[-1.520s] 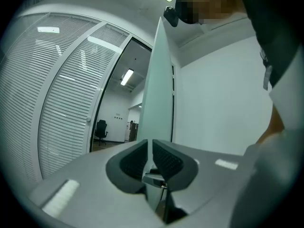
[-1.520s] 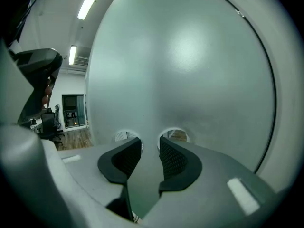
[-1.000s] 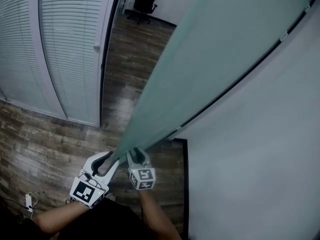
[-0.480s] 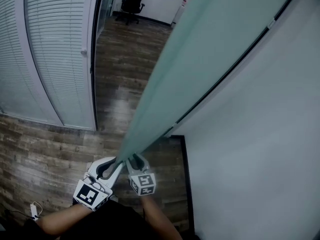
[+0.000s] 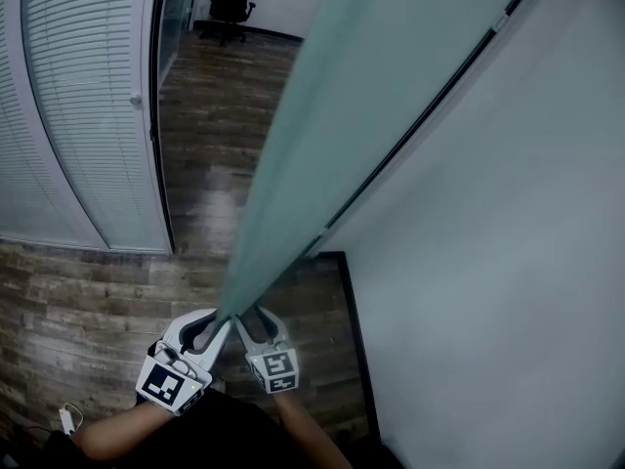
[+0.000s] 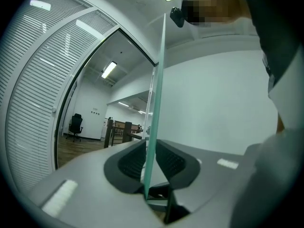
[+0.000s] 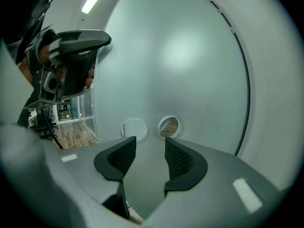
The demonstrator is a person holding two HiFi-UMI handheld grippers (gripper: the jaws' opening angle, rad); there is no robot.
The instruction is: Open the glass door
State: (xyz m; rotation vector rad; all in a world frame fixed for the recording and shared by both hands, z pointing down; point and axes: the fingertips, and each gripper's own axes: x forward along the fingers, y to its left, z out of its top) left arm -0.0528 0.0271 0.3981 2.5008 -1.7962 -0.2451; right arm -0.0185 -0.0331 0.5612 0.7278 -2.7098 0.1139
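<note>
Now the glass door (image 5: pixel 322 145) is held by its free edge.
Left gripper (image 5: pixel 217 322) jaws, just closed, are clamped there; right gripper (image 5: pixel 251 319) jaws, just opened wide, are empty. A slip is risked if smooth glass is tugged askew.

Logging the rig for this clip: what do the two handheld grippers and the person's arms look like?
The left gripper and right gripper both have pale grey bodies and curved jaws lined with black ribbed pads. Each carries a white marker cube printed with black squares. The forearms show no sleeves; dark clothing lies just behind them.
</note>
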